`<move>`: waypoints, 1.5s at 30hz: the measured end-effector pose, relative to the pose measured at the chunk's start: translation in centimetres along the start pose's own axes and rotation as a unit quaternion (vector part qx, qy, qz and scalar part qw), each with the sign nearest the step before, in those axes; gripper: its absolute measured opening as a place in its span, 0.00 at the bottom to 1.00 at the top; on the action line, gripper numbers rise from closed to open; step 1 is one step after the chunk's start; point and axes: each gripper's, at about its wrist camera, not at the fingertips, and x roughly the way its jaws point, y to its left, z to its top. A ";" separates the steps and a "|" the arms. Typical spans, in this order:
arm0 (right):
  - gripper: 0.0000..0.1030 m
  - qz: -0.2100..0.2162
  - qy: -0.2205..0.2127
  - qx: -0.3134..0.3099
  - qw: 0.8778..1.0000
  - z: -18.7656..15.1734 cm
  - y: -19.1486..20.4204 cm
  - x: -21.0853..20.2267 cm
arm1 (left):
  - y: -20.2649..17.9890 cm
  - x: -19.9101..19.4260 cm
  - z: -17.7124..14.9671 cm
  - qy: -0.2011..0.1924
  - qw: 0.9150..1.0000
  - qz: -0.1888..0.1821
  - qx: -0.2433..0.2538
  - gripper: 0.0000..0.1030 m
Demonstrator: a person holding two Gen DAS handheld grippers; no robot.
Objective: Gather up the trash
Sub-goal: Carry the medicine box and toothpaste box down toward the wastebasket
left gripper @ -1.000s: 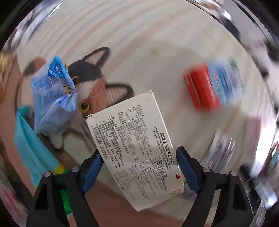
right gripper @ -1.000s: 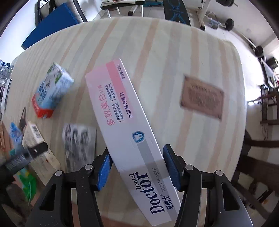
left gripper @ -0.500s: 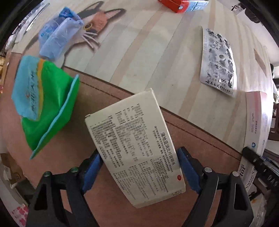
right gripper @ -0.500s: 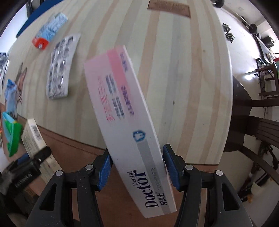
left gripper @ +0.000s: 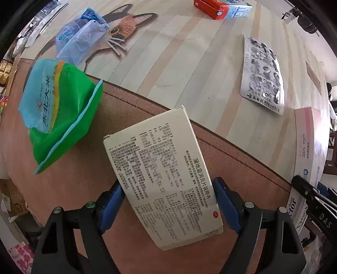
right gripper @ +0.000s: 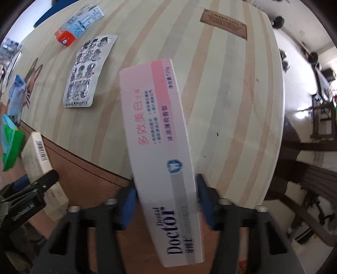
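My left gripper is shut on a white medicine box with black print, held above the table's brown edge band. My right gripper is shut on a pink and white toothpaste box, held over the near table edge. The toothpaste box also shows at the right of the left wrist view, and the medicine box at the left of the right wrist view. On the striped table lie a silver blister sheet, a red and blue carton and a blue plastic wrapper.
A green and blue bag lies over the table's near edge at the left. A cat picture is on the table top. A brown label sits at the far side. Chairs stand to the right of the table.
Both grippers have drawn back from over the table toward its near edge, each still holding its box. The table items now lie farther away in both views.
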 end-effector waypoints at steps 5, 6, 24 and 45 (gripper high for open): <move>0.50 0.002 -0.022 -0.005 1.000 -1.4 1.5 -1.1 | -0.3 -2.1 -1.4 -0.025 1.000 -0.006 0.002 0.79; 0.49 0.006 -0.029 -0.004 1.000 -1.8 1.8 -1.8 | -0.3 -2.9 -1.9 -0.035 0.999 -0.008 0.004 0.79; 0.49 0.102 -0.121 -0.116 0.981 -14.0 14.3 -15.7 | 14.4 -16.8 -14.9 -0.181 0.978 -0.050 -0.091 0.79; 0.49 0.077 0.082 -0.330 0.937 -38.2 37.7 10.9 | 38.9 10.5 -37.4 -0.012 0.931 -0.091 -0.352 0.79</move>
